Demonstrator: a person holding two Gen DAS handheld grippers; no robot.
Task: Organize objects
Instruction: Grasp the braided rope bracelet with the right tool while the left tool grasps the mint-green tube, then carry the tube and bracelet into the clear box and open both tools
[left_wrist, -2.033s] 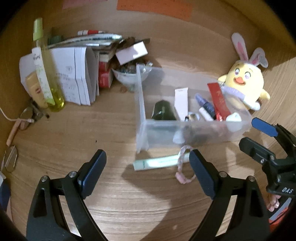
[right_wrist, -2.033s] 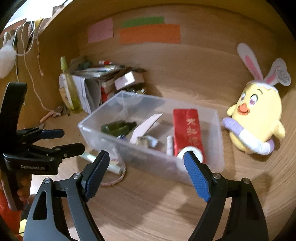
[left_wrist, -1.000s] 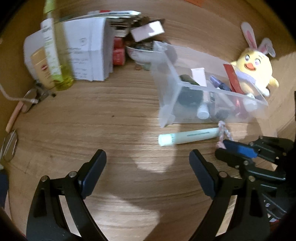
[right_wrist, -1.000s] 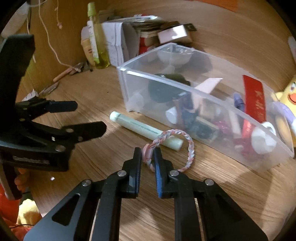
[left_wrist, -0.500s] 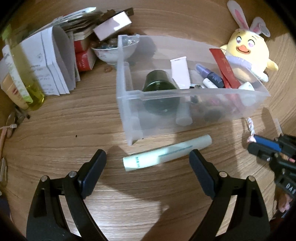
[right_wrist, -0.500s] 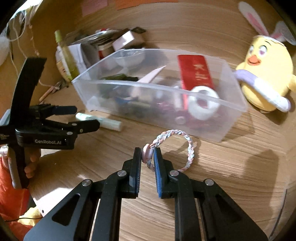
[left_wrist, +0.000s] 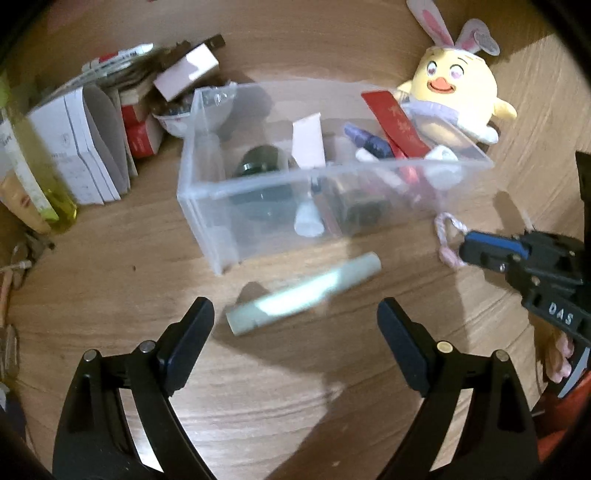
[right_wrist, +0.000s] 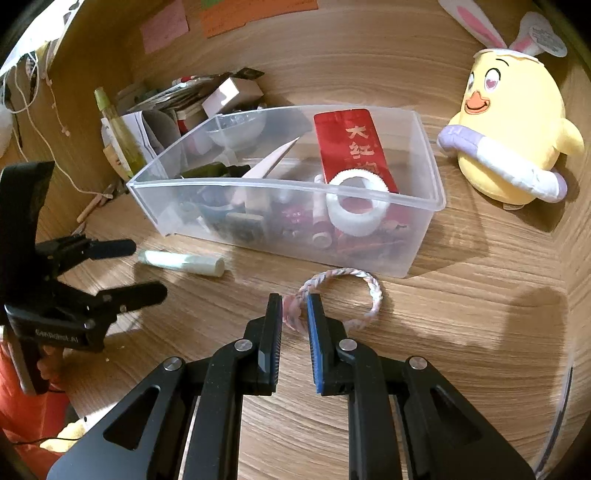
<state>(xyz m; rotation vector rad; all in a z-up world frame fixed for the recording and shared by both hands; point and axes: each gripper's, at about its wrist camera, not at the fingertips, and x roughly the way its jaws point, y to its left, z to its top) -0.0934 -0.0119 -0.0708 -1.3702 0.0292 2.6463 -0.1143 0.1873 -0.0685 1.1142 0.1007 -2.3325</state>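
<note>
Braided bracelet (right_wrist: 341, 295) on table (right_wrist: 461, 350), near side of clear box (right_wrist: 424, 155), end pinched in your right claw (right_wrist: 294, 310). Thin grip: loop may slip or catch box wall. Left claw (left_wrist: 295, 332) spread wide, empty, green tube (left_wrist: 303, 293) just beyond it.

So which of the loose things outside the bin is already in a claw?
The braided bracelet: the right claw is shut on its pink end. The pale green tube lies free before the open left claw.
</note>
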